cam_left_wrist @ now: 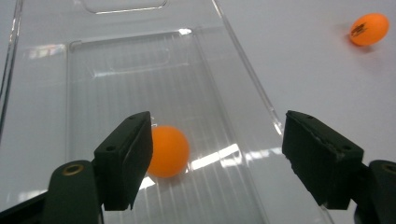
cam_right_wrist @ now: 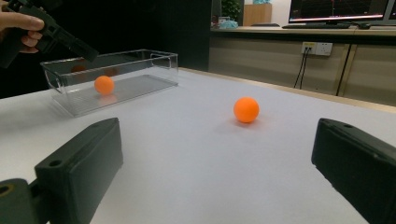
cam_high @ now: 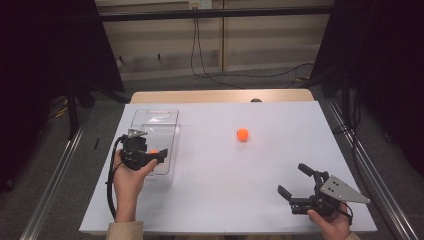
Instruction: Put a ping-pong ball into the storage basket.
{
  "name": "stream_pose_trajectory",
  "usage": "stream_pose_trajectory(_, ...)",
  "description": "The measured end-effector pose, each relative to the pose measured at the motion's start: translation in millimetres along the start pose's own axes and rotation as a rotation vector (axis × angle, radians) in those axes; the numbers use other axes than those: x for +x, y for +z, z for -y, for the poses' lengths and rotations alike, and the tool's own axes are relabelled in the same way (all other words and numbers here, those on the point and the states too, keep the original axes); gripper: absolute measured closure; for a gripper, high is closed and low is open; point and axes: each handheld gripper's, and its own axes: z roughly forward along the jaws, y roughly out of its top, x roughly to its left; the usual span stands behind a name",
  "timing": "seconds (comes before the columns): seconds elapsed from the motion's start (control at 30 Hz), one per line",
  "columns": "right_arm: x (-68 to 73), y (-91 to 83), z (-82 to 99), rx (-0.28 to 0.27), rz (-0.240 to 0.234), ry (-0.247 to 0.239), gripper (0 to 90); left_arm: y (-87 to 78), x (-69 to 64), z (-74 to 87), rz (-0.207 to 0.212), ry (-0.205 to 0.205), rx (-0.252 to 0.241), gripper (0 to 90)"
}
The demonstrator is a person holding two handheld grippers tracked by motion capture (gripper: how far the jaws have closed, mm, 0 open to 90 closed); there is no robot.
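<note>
An orange ball (cam_left_wrist: 169, 151), smooth, round and matte like a table-tennis ball, lies on the ribbed floor of a clear plastic box (cam_left_wrist: 140, 74). In the left gripper view it sits beside the inner face of 1 finger; whether it touches that finger cannot be told, and the other finger stands well apart from it. The left gripper (cam_left_wrist: 217, 154) hangs over the near end of the box with its fingers apart and nothing clamped between them. They are black blocks with flat faces and slightly rough edges.

The box is a long rectangle with thin, glossy, see-through walls, rounded corners and a moulded handle cut-out at its far end. Its far rim is cut off by the top edge of the left gripper view. In the high view the box (cam_high: 155, 120) sits at the left side of the white surface (cam_high: 225, 170), and the left gripper (cam_high: 161, 156) and hand (cam_high: 127, 177) hide much of its near half, so the ball inside shows as a small orange patch.

A 2nd orange ball (cam_high: 242, 134) rests alone on the surface, well apart from the box; dark print on it is too small to read.

The right gripper (cam_high: 293, 181) rests near the right front corner of the surface with its 2 fingers spread wide and nothing between them. A grey 3-cornered plate (cam_high: 344, 190) sits on top of it. The surface is a smooth, matte white sheet over a wooden top.
</note>
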Motion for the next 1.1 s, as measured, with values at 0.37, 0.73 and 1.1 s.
stream_pose_trajectory(0.37,0.6,0.5,-0.1,0.001,-0.001,-0.001,1.4,-3.1,-13.0,-5.3,0.055,0.022,-0.006,16.8)
stream_pose_trajectory(0.73,0.4,0.7,0.0,0.004,0.0,-0.003,1.4,-4.4,-28.3,-9.9,0.107,0.011,-0.044,13.1)
stream_pose_trajectory(1.1,0.5,0.8,-0.1,0.004,0.0,-0.002,1.4,-4.3,-37.2,-11.9,0.156,0.038,-0.048,11.8)
